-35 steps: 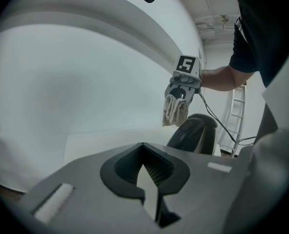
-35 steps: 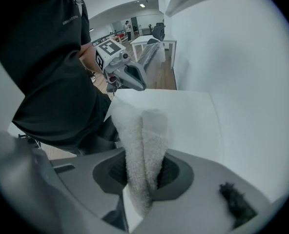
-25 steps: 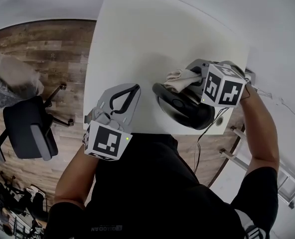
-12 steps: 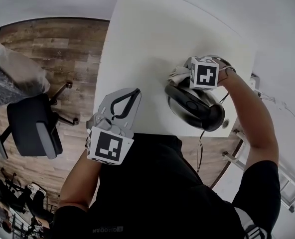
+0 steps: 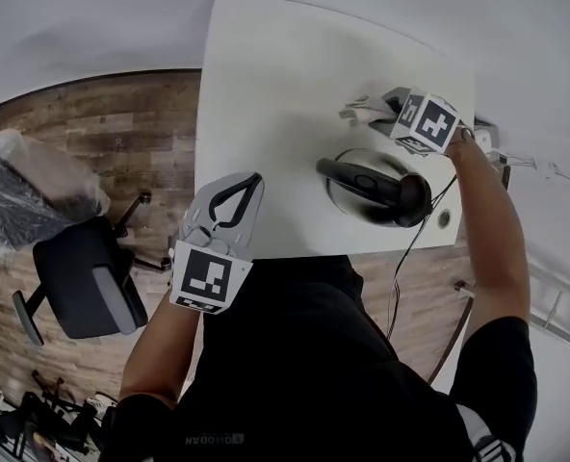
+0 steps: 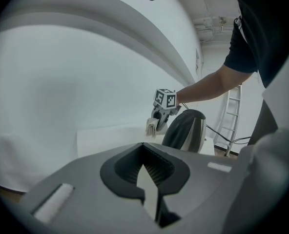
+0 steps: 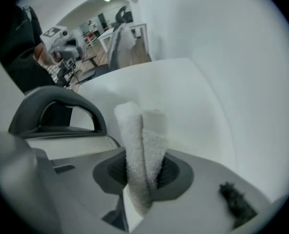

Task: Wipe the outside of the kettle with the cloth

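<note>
The rounded steel kettle with a black handle (image 5: 376,189) stands on the white table (image 5: 266,85), near its right edge. At its 12 o'clock the right gripper (image 5: 389,114) is clamped on a folded white terry cloth (image 7: 140,140), which is near the kettle and seemingly not touching it. At 8 o'clock, well apart, the left gripper (image 5: 246,186) has its jaws together on nothing. I judge the wiping step is in hand. Next, the cloth must come down and press on the far wall.

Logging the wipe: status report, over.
Left gripper shut, empty. Right gripper shut on cloth, beside kettle, not touching. Cord hangs off table by kettle.
</note>
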Demonstrator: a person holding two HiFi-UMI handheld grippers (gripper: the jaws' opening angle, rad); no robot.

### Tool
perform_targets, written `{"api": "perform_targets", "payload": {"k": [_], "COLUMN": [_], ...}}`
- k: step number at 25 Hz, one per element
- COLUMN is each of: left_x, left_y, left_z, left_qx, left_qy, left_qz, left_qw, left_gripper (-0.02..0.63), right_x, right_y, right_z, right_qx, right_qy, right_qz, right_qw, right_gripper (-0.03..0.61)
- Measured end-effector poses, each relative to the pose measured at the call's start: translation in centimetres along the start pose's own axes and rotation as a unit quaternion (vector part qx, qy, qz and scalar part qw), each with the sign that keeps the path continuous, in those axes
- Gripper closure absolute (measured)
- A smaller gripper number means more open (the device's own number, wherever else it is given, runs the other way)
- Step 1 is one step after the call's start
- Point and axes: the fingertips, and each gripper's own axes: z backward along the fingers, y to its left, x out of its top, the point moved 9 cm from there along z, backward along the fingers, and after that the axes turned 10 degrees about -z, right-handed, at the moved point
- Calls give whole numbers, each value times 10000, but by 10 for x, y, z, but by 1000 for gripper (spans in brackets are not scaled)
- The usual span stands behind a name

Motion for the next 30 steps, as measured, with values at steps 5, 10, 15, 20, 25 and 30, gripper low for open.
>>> {"api": "perform_targets", "payload": {"k": [5, 10, 15, 20, 25, 30], "left_x": [15, 36, 51, 72, 91, 107], "left_y": [-1, -11, -61, -120, -143, -129], "left_z": [-8, 3, 34, 48, 47, 40], "left_qx": [-187, 68, 372, 358, 63, -550], "left_qy": [-168, -332, -214, -444, -363, -336], "left_qz": [313, 677, 379, -73, -477, -1179], "left_qw": [9992, 9971, 9984, 9983, 9982, 9909], "left_gripper": [607, 607, 607, 607, 607, 607], "right_x": [-79, -150, -204, -214, -198, -180], "right_y": [16, 106, 189, 217, 219, 199], "right_z": [111, 189, 192, 178, 171, 170], "right_qx": [-1422, -2181, -2485, -2150, -2209, -2448], "right_qy": [-2319, -3946, -4552, -4679, -4162, -3236], "right_qz": [-2538, -3673, -4075, -4020, -3960, -4129], "right_qw": [9282, 8135, 7517, 7571, 7881, 8154], "right_gripper": [486, 486, 486, 486, 486, 486]}}
